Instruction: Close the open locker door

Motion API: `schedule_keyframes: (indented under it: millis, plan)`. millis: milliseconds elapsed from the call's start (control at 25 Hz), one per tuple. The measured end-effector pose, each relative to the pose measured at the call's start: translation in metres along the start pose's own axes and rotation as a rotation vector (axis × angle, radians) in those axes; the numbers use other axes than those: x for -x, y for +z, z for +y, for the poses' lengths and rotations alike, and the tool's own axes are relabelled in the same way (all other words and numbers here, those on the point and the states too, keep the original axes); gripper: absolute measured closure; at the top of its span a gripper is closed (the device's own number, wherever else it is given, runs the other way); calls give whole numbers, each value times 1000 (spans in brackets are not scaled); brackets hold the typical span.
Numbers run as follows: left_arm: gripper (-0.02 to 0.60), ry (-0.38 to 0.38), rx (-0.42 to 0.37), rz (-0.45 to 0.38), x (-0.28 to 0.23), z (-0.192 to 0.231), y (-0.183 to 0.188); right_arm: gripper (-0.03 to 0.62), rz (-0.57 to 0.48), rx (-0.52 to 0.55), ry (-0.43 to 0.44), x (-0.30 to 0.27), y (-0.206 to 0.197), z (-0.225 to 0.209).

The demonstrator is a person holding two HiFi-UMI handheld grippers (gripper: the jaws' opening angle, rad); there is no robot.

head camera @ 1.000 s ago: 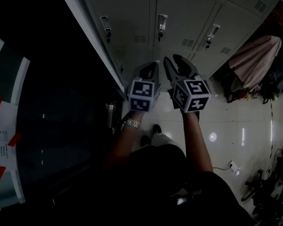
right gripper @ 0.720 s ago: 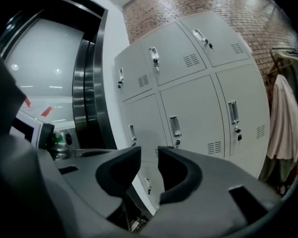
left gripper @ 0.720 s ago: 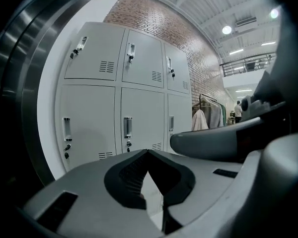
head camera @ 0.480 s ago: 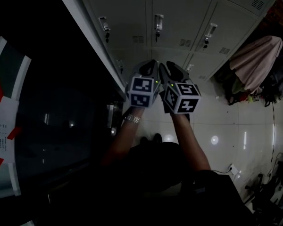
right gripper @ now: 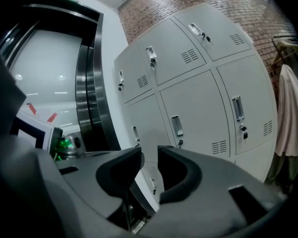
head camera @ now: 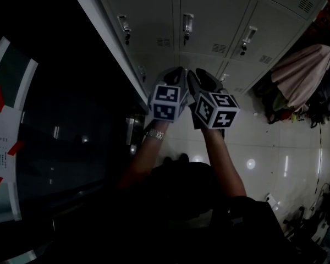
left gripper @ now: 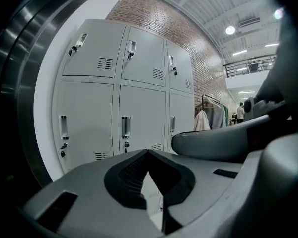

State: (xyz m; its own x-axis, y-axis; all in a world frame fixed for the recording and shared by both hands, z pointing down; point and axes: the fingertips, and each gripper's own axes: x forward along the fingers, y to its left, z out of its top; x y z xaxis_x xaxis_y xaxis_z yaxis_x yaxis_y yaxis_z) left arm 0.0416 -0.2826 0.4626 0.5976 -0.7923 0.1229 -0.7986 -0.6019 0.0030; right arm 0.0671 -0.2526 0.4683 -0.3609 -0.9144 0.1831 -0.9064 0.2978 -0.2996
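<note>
Two tools are held side by side at the centre of the head view, facing a bank of grey lockers [head camera: 203, 21]. The left tool [head camera: 175, 73] has its jaw tips together and holds nothing. The right tool [head camera: 202, 76] has its jaws partly apart and grips nothing. The open locker door [right gripper: 145, 184] shows at the lower centre of the right gripper view, seen through that gap and swung out from the bottom row.
</note>
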Motion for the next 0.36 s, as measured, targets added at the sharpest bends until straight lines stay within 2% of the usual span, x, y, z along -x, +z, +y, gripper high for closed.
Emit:
schedule_keyframes:
  millis: [360]
  plan:
    - [589,7,12,12,4,-3,-9,484,33,-18,35,4,-13,5]
